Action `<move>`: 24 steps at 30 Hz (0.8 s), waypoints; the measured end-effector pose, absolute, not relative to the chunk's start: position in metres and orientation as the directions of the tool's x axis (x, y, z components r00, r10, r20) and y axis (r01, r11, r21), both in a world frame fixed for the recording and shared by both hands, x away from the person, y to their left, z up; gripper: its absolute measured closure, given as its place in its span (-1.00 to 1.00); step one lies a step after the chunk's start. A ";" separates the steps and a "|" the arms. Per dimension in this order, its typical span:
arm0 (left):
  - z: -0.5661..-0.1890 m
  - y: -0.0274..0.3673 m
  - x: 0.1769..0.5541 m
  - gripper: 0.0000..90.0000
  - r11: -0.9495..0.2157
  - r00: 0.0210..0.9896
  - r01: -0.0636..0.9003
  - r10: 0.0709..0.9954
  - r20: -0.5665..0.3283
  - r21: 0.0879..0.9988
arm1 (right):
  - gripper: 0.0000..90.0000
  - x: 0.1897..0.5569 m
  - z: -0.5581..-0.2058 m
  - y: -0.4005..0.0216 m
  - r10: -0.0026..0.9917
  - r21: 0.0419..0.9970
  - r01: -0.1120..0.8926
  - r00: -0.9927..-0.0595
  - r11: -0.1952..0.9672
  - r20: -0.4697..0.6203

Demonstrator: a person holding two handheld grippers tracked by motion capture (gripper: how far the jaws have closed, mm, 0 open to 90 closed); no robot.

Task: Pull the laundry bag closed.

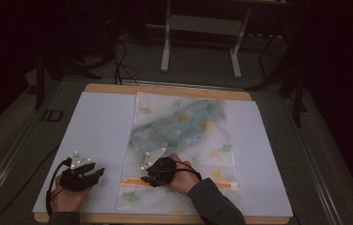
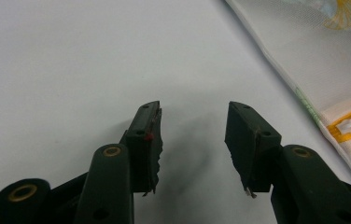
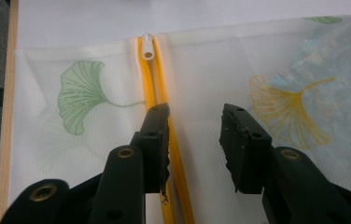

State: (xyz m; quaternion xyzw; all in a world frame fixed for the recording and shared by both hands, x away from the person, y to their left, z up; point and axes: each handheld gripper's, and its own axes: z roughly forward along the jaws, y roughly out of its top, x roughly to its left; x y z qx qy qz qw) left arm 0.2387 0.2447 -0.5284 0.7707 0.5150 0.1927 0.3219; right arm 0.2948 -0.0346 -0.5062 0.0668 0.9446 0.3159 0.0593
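Mesh fabric with a ginkgo-leaf print makes up the zip pouch that lies flat on the counter, and its flatness looks deliberate: spread out this way, the yellow zipper runs straight and is easy to reach from above. Something pale blue-green sits inside the pouch, beyond the right tongs in the high view, bulging the fabric there while the zipper end stays flat.

The right tongs hover low over that zipper. In the right gripper view the jaws stand part-way apart with nothing pinched between them; the yellow tape passes just under the left-hand jaw, and the white zipper pull lies ahead of the tips, at the pouch's edge. This placement suggests the person is lining up along the zipper line in order to reach the pull, though the jaws do not touch it yet.

The left tongs rest apart from the pouch, on the bare white sheet beside its edge. Their jaws are released and empty, as the left gripper view shows, with the pouch's corner and a bit of yellow tape off to the right of them. That position probably serves as a waiting post, near enough to pin the fabric down if the zipper is drawn.
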 end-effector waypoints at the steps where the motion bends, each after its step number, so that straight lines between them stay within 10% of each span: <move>1: -0.528 0.245 0.239 0.24 -0.261 0.395 0.670 0.918 -0.035 0.695 | 0.38 0.294 -0.506 -0.034 0.163 0.605 0.089 -0.984 0.791 -0.069; 24: -0.528 0.244 0.239 0.23 -0.268 0.401 0.668 0.915 -0.033 0.694 | 0.45 0.290 -0.513 -0.012 0.122 0.613 0.063 -0.991 0.788 -0.055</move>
